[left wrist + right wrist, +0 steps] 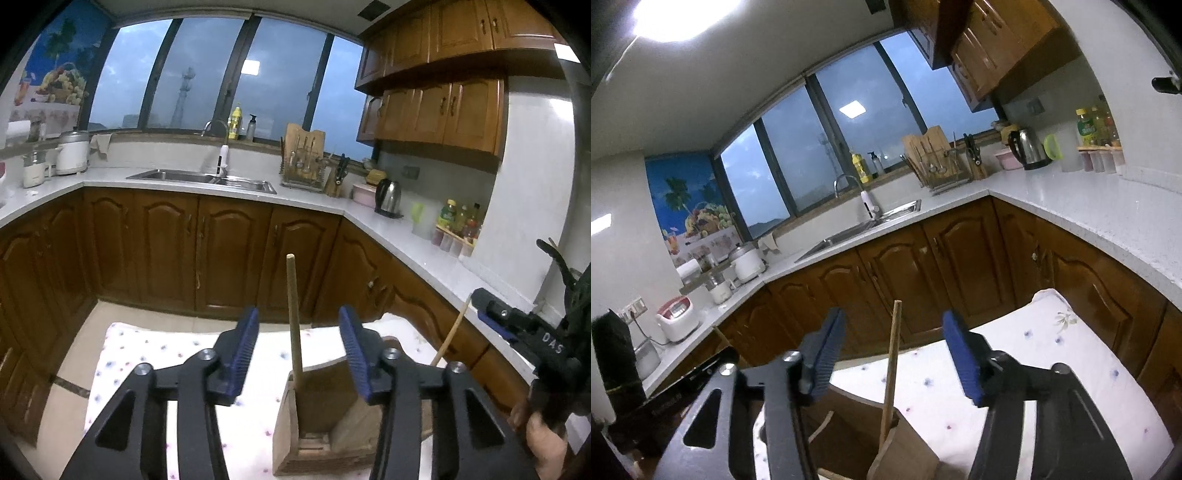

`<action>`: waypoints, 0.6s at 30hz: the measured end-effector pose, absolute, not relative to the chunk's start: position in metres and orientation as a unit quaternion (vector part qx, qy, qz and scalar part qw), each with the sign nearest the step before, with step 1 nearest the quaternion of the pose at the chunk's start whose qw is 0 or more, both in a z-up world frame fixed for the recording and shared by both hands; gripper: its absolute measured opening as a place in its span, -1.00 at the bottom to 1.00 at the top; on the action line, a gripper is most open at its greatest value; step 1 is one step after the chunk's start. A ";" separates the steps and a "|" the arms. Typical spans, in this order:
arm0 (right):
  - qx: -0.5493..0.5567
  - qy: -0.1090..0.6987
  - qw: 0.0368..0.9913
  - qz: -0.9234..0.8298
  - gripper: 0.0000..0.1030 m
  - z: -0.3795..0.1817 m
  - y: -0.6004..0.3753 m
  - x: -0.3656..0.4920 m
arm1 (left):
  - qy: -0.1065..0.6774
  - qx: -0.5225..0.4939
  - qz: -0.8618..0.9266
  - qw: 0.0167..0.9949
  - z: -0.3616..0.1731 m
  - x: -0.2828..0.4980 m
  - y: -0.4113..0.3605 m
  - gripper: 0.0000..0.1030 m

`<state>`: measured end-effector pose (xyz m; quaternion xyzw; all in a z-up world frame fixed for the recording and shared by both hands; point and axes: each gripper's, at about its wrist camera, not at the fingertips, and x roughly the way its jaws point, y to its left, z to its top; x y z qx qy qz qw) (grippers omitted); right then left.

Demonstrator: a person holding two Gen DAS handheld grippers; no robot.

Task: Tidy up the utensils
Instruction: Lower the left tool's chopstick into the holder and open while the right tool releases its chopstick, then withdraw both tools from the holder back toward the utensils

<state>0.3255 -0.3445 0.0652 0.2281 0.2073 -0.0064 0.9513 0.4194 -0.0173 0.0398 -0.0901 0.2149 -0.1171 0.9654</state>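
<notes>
Left wrist view: my left gripper (pixel 299 341) stands with its jaws apart, nothing between the blue pads (pixel 245 347) but air and the stick rising beyond them. A wooden utensil holder (pixel 314 417) sits on the floral-cloth table (pixel 155 354), below and just ahead of my jaws. One straight wooden stick (pixel 294 317) stands nearly upright in its left compartment. A second, thinner wooden handle (pixel 451 332) leans out to the right. My right gripper (pixel 495 317) enters from the right edge, held in my right hand (pixel 535 428); this view does not let me tell how its jaws stand.

Right wrist view: my right gripper (pixel 894 352) is plainly open, blue pads (pixel 960 354) well apart. The same holder (pixel 849 439) lies beneath, seen from the other side. A wooden stick (pixel 892 369) rises from it between my jaws, touching neither pad. A curved wooden piece (pixel 820 424) shows inside the holder, unseen from the left. The left gripper's black body (pixel 683 384) shows at the left edge only; its jaws are out of this view.
</notes>
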 end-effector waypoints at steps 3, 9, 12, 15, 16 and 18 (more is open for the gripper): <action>0.237 0.206 0.950 -0.003 0.52 0.069 -0.346 0.317 | 0.213 -0.096 -0.110 0.966 0.039 0.405 -0.013 0.52; 0.242 0.197 0.950 0.012 0.91 0.080 -0.343 0.286 | 0.218 -0.100 -0.095 0.966 0.038 0.367 -0.009 0.79; 0.237 0.201 0.950 0.017 0.92 0.083 -0.338 0.273 | 0.221 -0.098 -0.092 0.966 0.038 0.344 -0.006 0.81; 0.236 0.208 0.949 0.020 0.92 0.083 -0.333 0.255 | 0.225 -0.098 -0.090 0.965 0.039 0.323 0.002 0.81; 0.236 0.209 0.949 0.021 0.92 0.083 -0.332 0.251 | 0.228 -0.099 -0.087 0.965 0.038 0.314 0.004 0.82; 0.238 0.214 0.947 0.023 0.92 0.083 -0.329 0.241 | 0.231 -0.100 -0.085 0.964 0.040 0.305 0.008 0.82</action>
